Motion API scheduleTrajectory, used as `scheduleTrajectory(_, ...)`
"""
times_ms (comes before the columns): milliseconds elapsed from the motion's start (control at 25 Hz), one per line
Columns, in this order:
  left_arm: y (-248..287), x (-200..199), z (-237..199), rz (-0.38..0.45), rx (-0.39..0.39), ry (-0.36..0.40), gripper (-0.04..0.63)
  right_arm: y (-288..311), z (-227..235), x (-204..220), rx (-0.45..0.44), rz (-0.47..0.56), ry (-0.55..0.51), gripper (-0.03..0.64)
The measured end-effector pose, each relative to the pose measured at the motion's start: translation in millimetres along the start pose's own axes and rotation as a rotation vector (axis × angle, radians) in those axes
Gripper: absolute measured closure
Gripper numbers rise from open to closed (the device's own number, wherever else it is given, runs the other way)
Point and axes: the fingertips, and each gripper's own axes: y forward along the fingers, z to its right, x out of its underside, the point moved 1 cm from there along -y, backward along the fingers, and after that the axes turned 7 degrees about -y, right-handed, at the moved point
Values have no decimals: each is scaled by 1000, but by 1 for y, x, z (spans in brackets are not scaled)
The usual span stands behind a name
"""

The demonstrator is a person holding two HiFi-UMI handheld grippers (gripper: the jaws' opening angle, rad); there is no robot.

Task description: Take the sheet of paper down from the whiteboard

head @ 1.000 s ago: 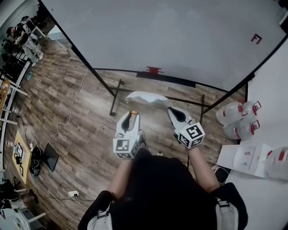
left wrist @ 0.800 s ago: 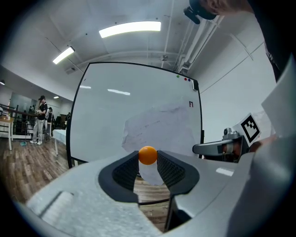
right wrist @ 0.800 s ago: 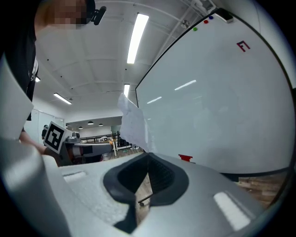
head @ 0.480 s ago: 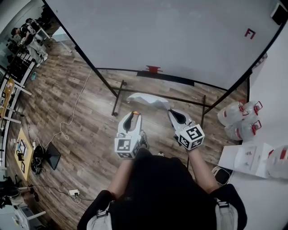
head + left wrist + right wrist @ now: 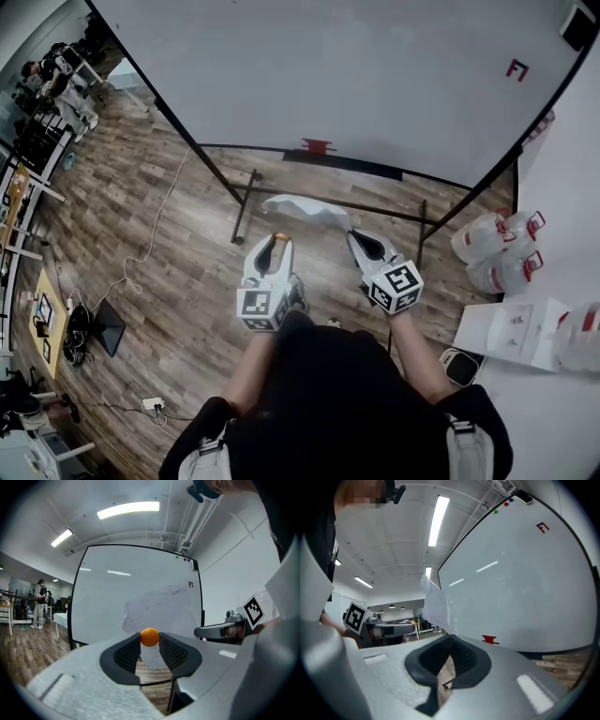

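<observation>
The white sheet of paper [image 5: 305, 211] hangs off the whiteboard [image 5: 356, 75], crumpled, in front of the board's lower edge. My right gripper [image 5: 352, 234] is shut on the sheet's near edge. In the right gripper view the paper [image 5: 435, 604] rises from the closed jaws [image 5: 449, 638]. My left gripper [image 5: 276, 240] is shut on a small orange ball [image 5: 149, 637] pinched between its fingertips, just left of the sheet [image 5: 161, 613]. The two grippers sit side by side, level, facing the board.
The whiteboard's stand legs [image 5: 246, 199] and crossbar cross the wooden floor below the paper. A red piece [image 5: 316, 145] sits at the board's bottom rail and a red mark [image 5: 516, 68] on its surface. Water jugs [image 5: 497, 246] and a white box [image 5: 511, 333] stand at right. A cable [image 5: 150, 234] lies left.
Both grippers shifted slightly with the paper and the ball early on, then held still. The holds are unchanged.
</observation>
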Motion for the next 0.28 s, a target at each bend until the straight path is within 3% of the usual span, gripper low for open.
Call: scheduleTrajectory(280, 5, 0, -7, -3, -4, -4, 462, 7, 4, -1, 5, -3, 3, 614)
